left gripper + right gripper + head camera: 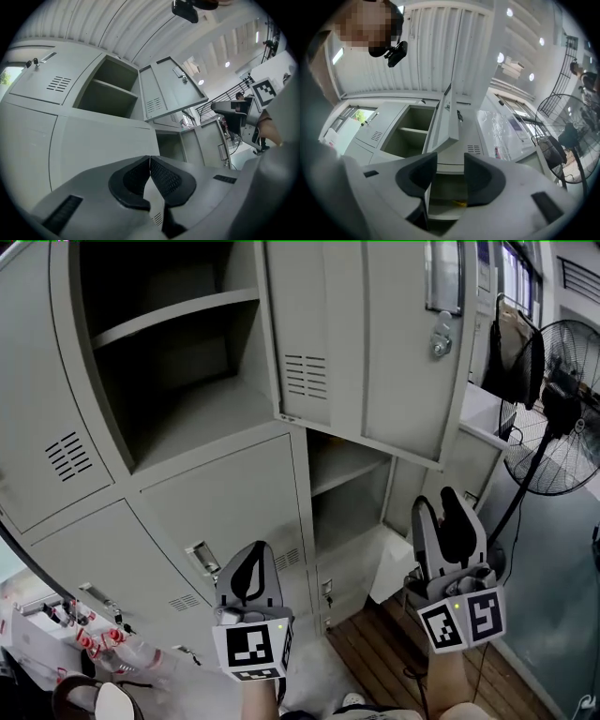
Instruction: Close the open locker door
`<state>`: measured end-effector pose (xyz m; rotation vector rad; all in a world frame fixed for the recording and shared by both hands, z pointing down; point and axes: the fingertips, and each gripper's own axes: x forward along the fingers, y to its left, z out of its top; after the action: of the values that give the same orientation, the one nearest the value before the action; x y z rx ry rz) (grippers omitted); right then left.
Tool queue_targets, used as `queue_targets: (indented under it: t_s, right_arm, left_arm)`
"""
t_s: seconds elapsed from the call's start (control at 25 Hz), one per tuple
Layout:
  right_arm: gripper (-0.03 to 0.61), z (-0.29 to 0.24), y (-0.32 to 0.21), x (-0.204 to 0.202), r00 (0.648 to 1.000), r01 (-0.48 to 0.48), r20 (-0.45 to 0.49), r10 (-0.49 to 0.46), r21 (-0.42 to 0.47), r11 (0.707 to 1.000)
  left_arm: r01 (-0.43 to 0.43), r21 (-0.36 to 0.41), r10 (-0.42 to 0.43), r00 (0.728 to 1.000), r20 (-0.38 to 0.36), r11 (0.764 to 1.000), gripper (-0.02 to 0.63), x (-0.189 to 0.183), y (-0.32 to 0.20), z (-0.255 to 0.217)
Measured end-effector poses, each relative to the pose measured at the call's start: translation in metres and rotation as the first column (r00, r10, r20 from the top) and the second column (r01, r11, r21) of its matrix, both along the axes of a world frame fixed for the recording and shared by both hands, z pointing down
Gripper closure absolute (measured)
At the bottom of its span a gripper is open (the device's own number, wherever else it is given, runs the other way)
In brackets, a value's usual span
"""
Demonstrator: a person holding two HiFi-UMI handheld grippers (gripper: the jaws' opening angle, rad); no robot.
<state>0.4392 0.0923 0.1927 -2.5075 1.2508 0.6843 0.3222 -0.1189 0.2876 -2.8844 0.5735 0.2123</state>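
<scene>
Head view: door (375, 352) hangs open, upright, above and just ahead of right gripper (438, 502) — jaws apart, empty; left gripper (251, 557) pinched together, farther off.

a wooden plank floor (370, 638) is seen under the grey lockers (225, 493), with a standing fan (572, 381) placed nearby.

A black wire-caged pedestal fan (566, 401) stands at three o'clock in the head view. A black bag (514, 362) hangs near it at two o'clock. Brown wooden floor planks (370, 641) lie at five o'clock, and crumpled clear plastic wrap with red tags (131, 651) at eight o'clock.
</scene>
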Motion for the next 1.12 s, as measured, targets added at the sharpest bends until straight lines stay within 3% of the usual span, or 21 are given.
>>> queue_targets:
  t_s: [0.28, 0.64, 0.8, 1.12]
  right_arm:
    - [0.400, -0.026, 0.003, 0.009, 0.993, 0.111, -0.045, -0.109, 0.036, 0.993]
    - [0.407, -0.041, -0.008, 0.004, 0.970, 0.236, -0.074, -0.231, 0.061, 0.970]
    - [0.467, -0.044, -0.006, 0.001, 0.970, 0.240, -0.073, -0.233, 0.096, 0.966]
    - [0.485, -0.045, -0.017, -0.039, 0.975, 0.210, -0.098, -0.199, 0.113, 0.971]
  left_arm:
    - [-0.011, 0.030, 0.011, 1.000, 0.007, 0.999, 0.606, 0.019, 0.023, -0.011]
    - [0.021, 0.035, -0.021, 1.000, 0.004, 0.999, 0.606, 0.009, 0.028, -0.018]
    - [0.027, 0.046, -0.027, 1.000, 0.000, 0.999, 0.606, -0.001, 0.026, -0.023]
    - [-0.001, 0.056, 0.001, 1.000, -0.014, 0.998, 0.606, -0.031, 0.015, -0.031]
